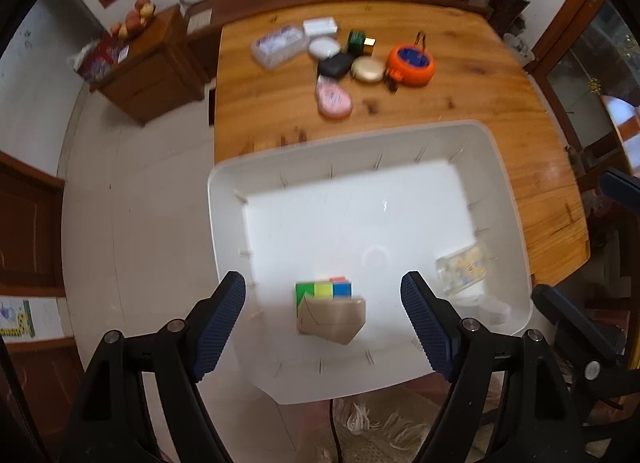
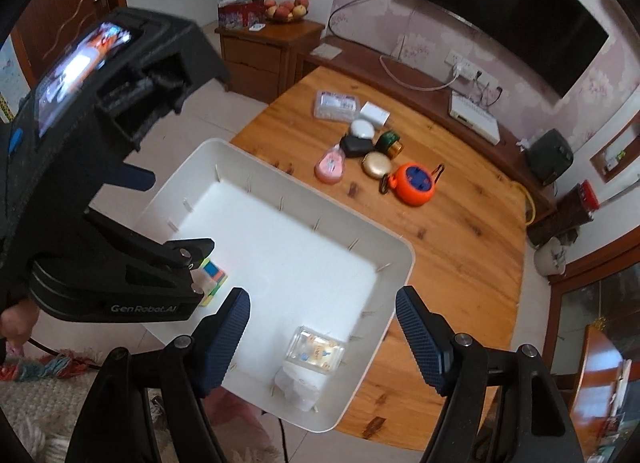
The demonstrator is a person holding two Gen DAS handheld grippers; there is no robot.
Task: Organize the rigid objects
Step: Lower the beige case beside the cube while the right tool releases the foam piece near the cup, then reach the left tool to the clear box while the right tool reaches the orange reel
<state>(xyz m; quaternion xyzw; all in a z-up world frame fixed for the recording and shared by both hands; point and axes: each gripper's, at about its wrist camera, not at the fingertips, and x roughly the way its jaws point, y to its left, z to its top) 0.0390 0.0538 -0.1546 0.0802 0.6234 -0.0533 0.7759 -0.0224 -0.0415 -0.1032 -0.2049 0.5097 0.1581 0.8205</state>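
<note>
**Cube and clear box in the bin, both claws free**

Cube point(image 1: 324, 290) lies by the bin's point(image 1: 224, 183) near wall, clear box point(image 2: 317, 351) in its near right corner. My left gripper point(image 1: 323, 327) and right gripper point(image 2: 323, 337) hang spread and empty above. Next I judge a reach to the pile at the table's point(image 1: 500, 111) far edge, perhaps the pink case point(image 1: 333, 100).

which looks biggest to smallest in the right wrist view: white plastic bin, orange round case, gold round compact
1. white plastic bin
2. orange round case
3. gold round compact, smaller than the orange case beside it
</note>
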